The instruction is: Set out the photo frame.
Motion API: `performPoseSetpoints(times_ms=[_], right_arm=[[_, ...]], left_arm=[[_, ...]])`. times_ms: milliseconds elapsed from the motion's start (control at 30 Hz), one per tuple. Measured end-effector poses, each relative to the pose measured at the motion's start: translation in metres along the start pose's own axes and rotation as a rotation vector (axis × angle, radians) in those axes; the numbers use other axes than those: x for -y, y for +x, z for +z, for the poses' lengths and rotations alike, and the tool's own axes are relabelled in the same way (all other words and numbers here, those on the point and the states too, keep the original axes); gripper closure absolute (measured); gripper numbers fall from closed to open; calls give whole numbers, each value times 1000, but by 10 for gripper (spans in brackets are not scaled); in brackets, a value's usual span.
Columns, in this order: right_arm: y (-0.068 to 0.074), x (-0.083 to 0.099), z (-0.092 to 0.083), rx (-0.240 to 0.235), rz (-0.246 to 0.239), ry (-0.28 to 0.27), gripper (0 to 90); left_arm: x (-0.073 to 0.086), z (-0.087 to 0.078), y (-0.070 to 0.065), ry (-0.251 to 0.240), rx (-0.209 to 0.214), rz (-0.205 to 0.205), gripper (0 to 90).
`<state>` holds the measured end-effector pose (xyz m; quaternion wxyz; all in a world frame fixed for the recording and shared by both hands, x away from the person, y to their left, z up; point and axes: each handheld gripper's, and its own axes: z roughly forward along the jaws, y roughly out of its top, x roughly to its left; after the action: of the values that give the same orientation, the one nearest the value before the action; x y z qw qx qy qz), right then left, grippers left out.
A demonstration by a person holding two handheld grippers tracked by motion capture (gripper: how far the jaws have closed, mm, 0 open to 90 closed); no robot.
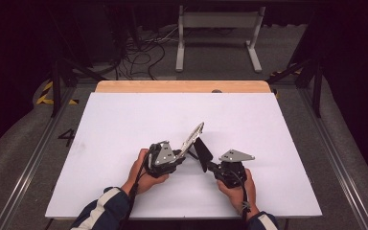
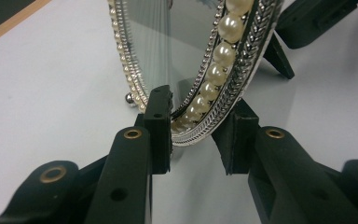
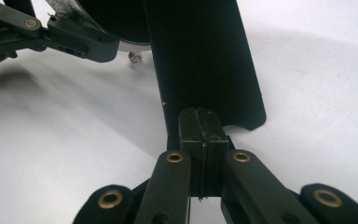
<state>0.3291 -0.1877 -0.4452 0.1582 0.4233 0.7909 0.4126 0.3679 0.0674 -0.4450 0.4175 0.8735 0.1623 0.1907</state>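
A white table (image 1: 124, 120) with a wooden far edge (image 1: 182, 86) stands on grey carpet (image 1: 19, 143).

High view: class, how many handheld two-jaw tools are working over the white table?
2. The left tool clasps the bottom rim of the pearl-edged silver mirror; the right tool is shut on that mirror's black back stand. None seems hidden.
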Motion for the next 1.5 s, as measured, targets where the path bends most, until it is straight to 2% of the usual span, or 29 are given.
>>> performPoseSetpoints(times_ms=[133,267,467,533,633,700,800,833,867,1067,1233,1500], right_arm=[[10,-4,-9,-24,-39,-12,900],[22,-5,-11,-50,-89,-9,900],[32,-5,-6,-98,-129,11,900],[34,-3,-1,-100,-138,19,900],[32,-1,8,-76,-142,37,900],[29,1,12,-59,-134,43,900],[21,2,15,-10,-112,62,900],[18,2,14,-26,-95,60,900],[18,2,14,-22,-88,63,900],[16,2,15,-1,-110,68,900],[4,3,13,25,-81,66,900],[-3,3,13,56,-83,50,900]], left_arm=[[-2,-1,-5,9,-6,30,689],[-2,-3,-6,10,-1,30,695],[-3,-6,-9,25,-5,46,702],[-3,-8,-9,28,1,46,706],[-3,-9,-8,25,8,51,707],[-1,-8,-7,12,19,36,703],[0,-7,-5,-2,36,28,697],[1,-7,-4,-9,46,24,693],[1,-7,-4,-15,54,20,689],[0,-5,-5,-21,64,19,681],[-2,-2,-8,-26,84,4,659],[-3,2,-8,-43,93,-2,660]])
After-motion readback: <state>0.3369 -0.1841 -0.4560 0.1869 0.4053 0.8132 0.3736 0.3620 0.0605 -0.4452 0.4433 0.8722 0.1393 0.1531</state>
